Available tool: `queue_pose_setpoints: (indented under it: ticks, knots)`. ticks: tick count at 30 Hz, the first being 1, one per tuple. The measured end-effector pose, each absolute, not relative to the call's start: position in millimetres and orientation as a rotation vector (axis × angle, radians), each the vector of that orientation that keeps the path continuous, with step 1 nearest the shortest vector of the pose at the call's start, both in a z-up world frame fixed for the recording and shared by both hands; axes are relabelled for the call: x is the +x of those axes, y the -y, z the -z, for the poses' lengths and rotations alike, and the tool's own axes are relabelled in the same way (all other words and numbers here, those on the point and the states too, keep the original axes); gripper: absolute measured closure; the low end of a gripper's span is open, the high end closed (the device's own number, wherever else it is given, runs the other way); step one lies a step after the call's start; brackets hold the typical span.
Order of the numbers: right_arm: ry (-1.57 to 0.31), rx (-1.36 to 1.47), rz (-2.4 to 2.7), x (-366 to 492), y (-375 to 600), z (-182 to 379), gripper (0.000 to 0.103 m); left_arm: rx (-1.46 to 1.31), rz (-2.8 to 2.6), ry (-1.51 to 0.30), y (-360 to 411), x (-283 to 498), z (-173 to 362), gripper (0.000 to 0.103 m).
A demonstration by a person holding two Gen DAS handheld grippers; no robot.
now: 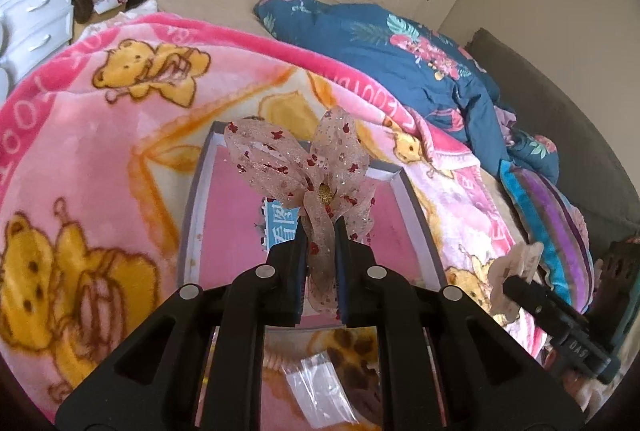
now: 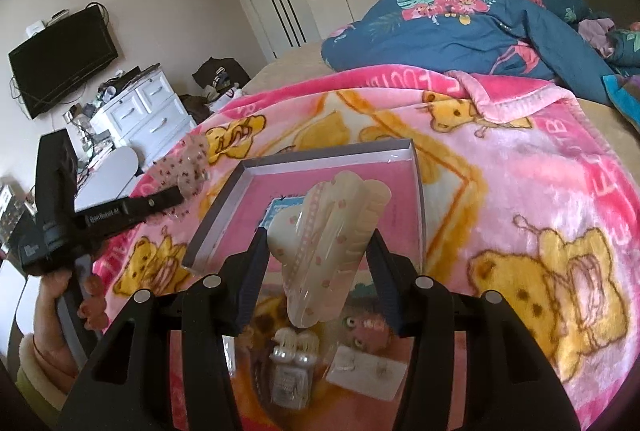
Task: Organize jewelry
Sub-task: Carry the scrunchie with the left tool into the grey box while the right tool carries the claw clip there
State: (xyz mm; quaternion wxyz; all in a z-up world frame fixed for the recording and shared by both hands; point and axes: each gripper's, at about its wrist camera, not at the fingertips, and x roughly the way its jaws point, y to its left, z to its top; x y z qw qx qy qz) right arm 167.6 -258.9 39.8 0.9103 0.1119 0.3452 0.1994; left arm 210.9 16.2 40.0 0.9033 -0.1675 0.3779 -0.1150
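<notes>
My left gripper (image 1: 320,227) is shut on a sheer pink hair bow (image 1: 296,163) with red specks, held over a shallow grey box (image 1: 192,199) with a pink floor and a blue card (image 1: 282,225). My right gripper (image 2: 318,235) is shut on a cream hair claw clip (image 2: 320,243), held above the same box (image 2: 224,207). The left gripper with the bow (image 2: 184,167) shows at the left of the right wrist view; the right gripper with the clip (image 1: 516,267) shows at the right of the left wrist view.
The box lies on a pink bear-print blanket (image 1: 100,159) on a bed. A blue floral duvet (image 1: 400,51) lies behind. Small packets (image 2: 364,371) and pearl clips (image 2: 292,351) lie under the right gripper. A clear bag (image 1: 320,387) lies under the left. White drawers (image 2: 148,111) stand at left.
</notes>
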Motion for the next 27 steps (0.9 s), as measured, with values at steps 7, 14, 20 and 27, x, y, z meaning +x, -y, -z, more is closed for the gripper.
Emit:
queue_pose_setpoints:
  ticks: [7, 14, 20, 27]
  knots:
    - [-0.739, 0.228, -0.374, 198.0, 257.1, -24.8, 0.055, -0.347, 0.248, -0.841, -13.8, 232.1, -9.0, 0.097]
    - [-0.795, 0.214, -0.338, 225.5, 252.8, 2.1, 0.055, -0.352, 0.24, -0.875, -13.4, 244.6, 6.9, 0.096]
    - [-0.842, 0.216, -0.334, 235.8, 245.7, 21.5, 0.055, -0.328, 0.254, -0.898, -6.7, 248.0, 16.1, 0.094]
    - [-0.88, 0.218, -0.312, 239.3, 242.9, 39.4, 0.055, -0.329, 0.267, -0.915, -8.9, 250.3, 20.0, 0.086]
